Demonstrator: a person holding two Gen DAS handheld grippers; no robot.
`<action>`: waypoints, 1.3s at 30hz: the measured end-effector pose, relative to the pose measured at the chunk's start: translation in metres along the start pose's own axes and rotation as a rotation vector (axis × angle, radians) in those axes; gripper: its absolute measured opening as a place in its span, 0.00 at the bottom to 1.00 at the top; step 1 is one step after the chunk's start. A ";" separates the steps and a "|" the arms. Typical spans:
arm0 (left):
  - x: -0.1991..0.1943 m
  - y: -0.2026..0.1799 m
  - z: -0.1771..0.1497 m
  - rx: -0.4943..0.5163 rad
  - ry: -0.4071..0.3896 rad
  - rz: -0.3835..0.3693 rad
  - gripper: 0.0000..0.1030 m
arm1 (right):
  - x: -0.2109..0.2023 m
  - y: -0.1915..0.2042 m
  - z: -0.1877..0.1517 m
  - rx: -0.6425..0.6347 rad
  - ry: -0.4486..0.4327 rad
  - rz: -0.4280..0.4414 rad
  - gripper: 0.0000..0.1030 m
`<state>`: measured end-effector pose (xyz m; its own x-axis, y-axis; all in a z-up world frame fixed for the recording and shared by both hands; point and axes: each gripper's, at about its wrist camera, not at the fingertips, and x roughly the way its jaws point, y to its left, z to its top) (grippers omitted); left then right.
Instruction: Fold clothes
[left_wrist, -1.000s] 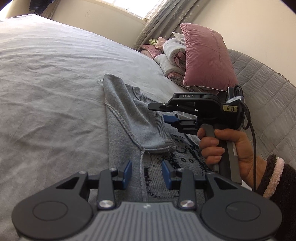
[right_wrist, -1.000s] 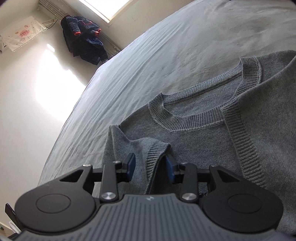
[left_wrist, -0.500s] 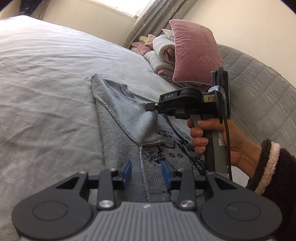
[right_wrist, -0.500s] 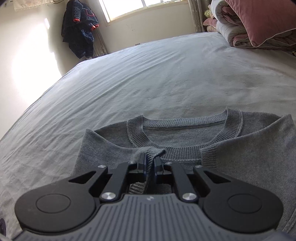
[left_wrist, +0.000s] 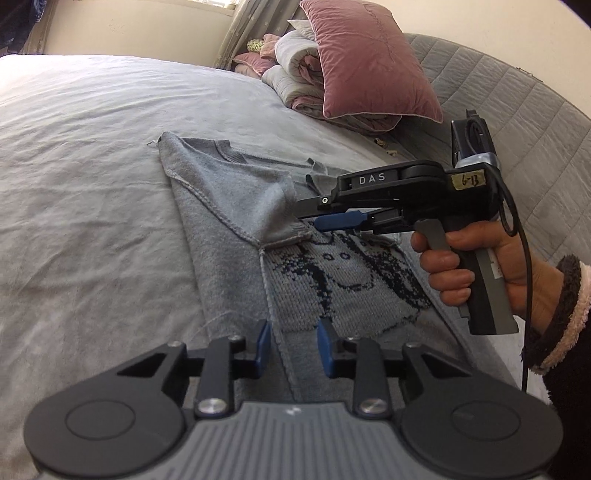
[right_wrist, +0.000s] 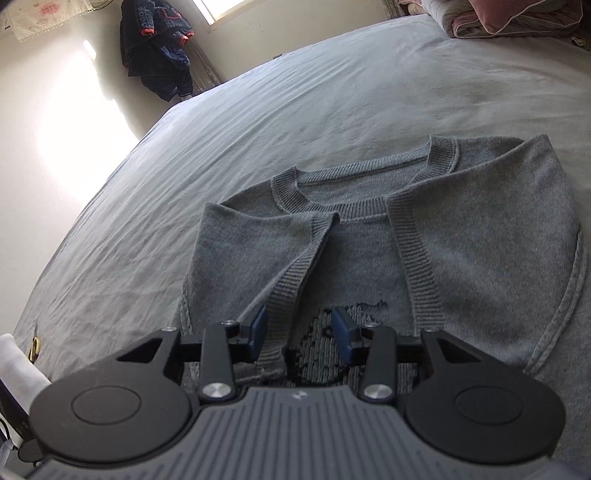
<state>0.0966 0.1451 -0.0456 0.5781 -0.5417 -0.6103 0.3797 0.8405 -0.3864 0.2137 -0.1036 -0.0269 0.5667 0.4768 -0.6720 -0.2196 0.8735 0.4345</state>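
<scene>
Sweater (right_wrist: 461, 236) flat on bed (right_wrist: 332, 92)

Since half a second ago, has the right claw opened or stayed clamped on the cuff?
Yes, the right claw opened: its pads now stand apart either side of the sleeve cuff, which lies on the sweater.

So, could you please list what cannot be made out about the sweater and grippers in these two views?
- Sweater hem: both views, cut off behind each gripper's own body.
- Knitted dark motif: left wrist view, partly behind the right gripper; right wrist view, only a patch shows.
- Sleeve cuff end: right wrist view, runs under the open right gripper.
- Left gripper: open; contact with fabric unclear.
</scene>
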 end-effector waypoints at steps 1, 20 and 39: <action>0.000 -0.001 -0.001 0.000 0.010 0.001 0.27 | 0.000 0.002 -0.005 -0.005 0.011 0.004 0.42; 0.005 -0.024 0.000 -0.011 0.045 -0.110 0.00 | -0.027 0.018 -0.011 -0.122 -0.044 -0.100 0.00; 0.015 -0.013 0.001 -0.011 0.040 0.008 0.25 | 0.032 -0.008 0.034 0.008 -0.060 -0.123 0.35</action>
<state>0.1008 0.1264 -0.0492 0.5519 -0.5344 -0.6402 0.3674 0.8450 -0.3885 0.2608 -0.0989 -0.0311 0.6355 0.3593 -0.6834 -0.1394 0.9240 0.3561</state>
